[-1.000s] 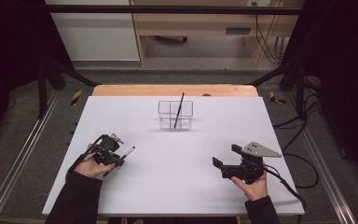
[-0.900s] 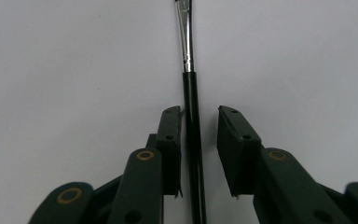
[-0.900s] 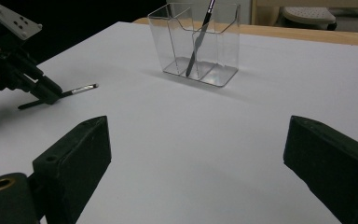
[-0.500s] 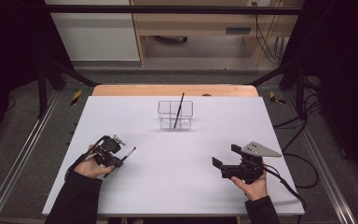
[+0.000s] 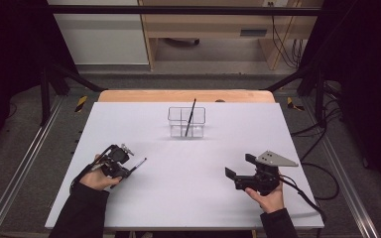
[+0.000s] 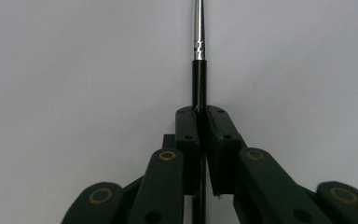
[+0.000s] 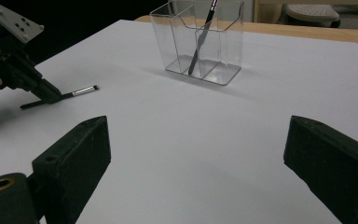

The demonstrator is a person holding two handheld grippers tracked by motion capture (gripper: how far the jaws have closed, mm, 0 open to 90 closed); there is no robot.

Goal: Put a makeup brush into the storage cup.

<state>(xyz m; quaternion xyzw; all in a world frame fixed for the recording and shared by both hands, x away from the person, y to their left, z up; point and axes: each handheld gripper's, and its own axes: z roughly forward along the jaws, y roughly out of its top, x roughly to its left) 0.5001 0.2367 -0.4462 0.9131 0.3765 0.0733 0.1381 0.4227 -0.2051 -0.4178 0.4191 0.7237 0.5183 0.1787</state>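
Barely any change: my left gripper (image 5: 125,167), clamped on the thin black brush with the silver ferrule (image 5: 138,164), has edged slightly lower over the white counter (image 5: 188,168); brush tip sits a touch nearer it.

Looks like a lab / data-recording rig, not a home.
White board tabletop (image 5: 188,198) on a wooden bench, boxed in by black metal frame bars (image 5: 178,9) overhead and at the sides w/ dark curtains beyond. Loose cables (image 5: 283,44) hang past the far edge, more trail on the grey floor right of the right gripper (image 5: 239,166). Yellow-black hazard tape (image 5: 81,103) on the floor beyond the left gripper (image 5: 129,170). Plain cabinet and wood shelving at the back. Both handheld tools carry cams, the right one w/ a grey tracking plate (image 5: 276,158).
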